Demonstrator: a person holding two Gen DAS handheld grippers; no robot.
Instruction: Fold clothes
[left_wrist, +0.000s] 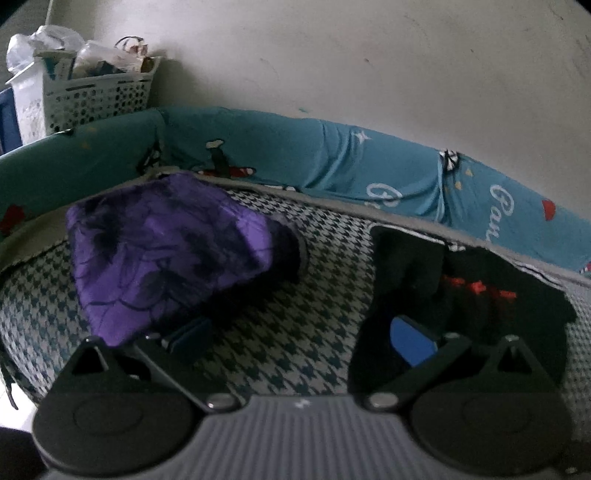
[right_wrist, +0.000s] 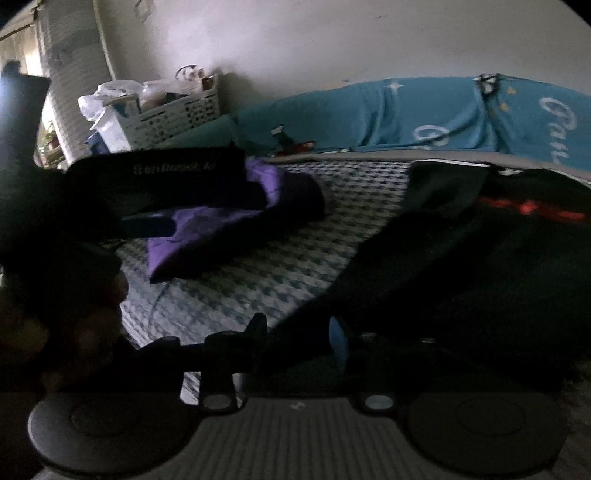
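Note:
A folded purple garment (left_wrist: 166, 254) lies on the houndstooth bedcover (left_wrist: 295, 332), left of centre. To its right is a black garment (left_wrist: 461, 295) with red print. My left gripper (left_wrist: 301, 338) hovers low over the cover between the two and is open, with nothing between its fingers; its left pad is next to the purple garment's near edge. In the right wrist view the black garment (right_wrist: 461, 266) fills the right side. Its near corner runs down between the narrowly spaced fingers of my right gripper (right_wrist: 297, 334). The left gripper (right_wrist: 159, 177) shows there beside the purple garment (right_wrist: 207, 229).
A teal printed bolster (left_wrist: 369, 173) runs along the far edge of the bed against a pale wall. A perforated plastic basket (left_wrist: 96, 96) full of items stands at the back left. A person's hand (right_wrist: 74, 325) shows dimly at the left of the right wrist view.

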